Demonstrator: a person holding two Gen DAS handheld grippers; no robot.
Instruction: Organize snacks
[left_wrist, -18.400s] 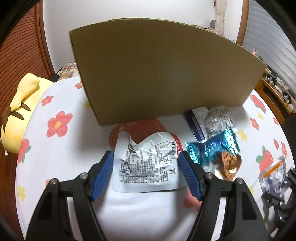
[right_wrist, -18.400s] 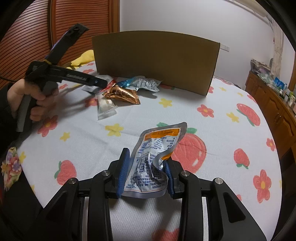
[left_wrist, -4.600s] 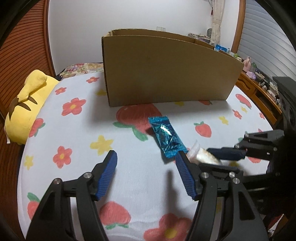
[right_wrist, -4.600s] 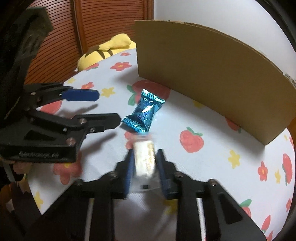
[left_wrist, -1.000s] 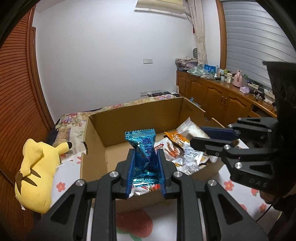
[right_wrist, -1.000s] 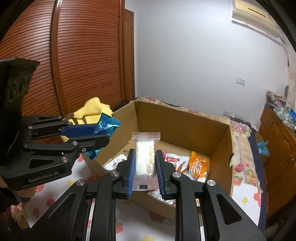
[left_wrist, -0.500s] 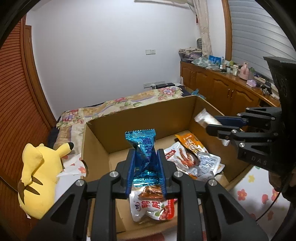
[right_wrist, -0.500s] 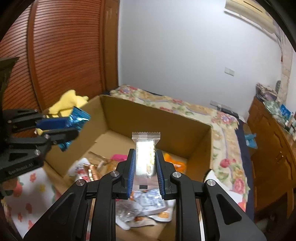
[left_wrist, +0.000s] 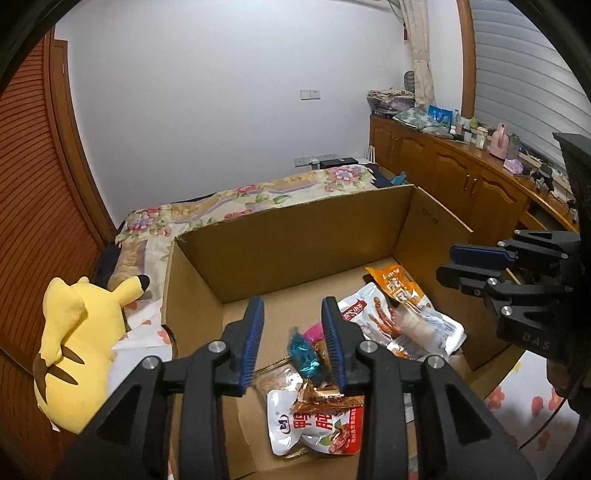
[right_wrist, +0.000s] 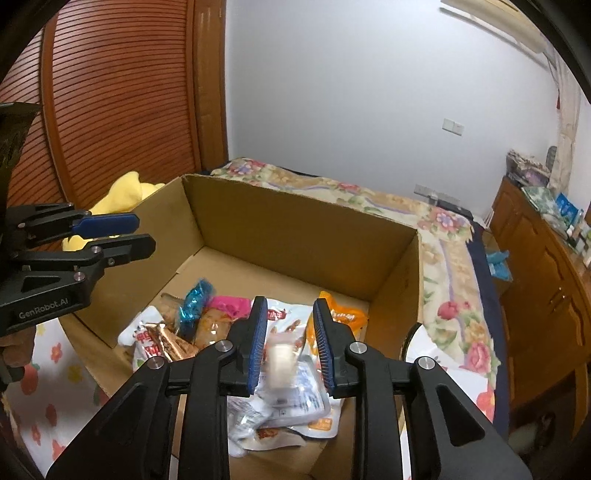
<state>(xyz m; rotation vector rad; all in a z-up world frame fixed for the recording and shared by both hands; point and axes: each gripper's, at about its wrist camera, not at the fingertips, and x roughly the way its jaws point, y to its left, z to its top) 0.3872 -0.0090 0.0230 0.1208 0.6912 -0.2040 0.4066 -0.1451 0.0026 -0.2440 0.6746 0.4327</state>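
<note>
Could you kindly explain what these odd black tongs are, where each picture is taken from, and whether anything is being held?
They are hand-held grippers, one in each of a person's hands, each carrying a fisheye camera looking along its fingers. One picture is from the left gripper, the other from the right gripper. Both are above an open cardboard box holding snack packets. Both stand open and hold nothing: a blurred blue candy and a blurred pale wafer bar are loose between or below the fingers, apparently dropping onto the pile. A yellow plush toy lies beside the box.
</note>
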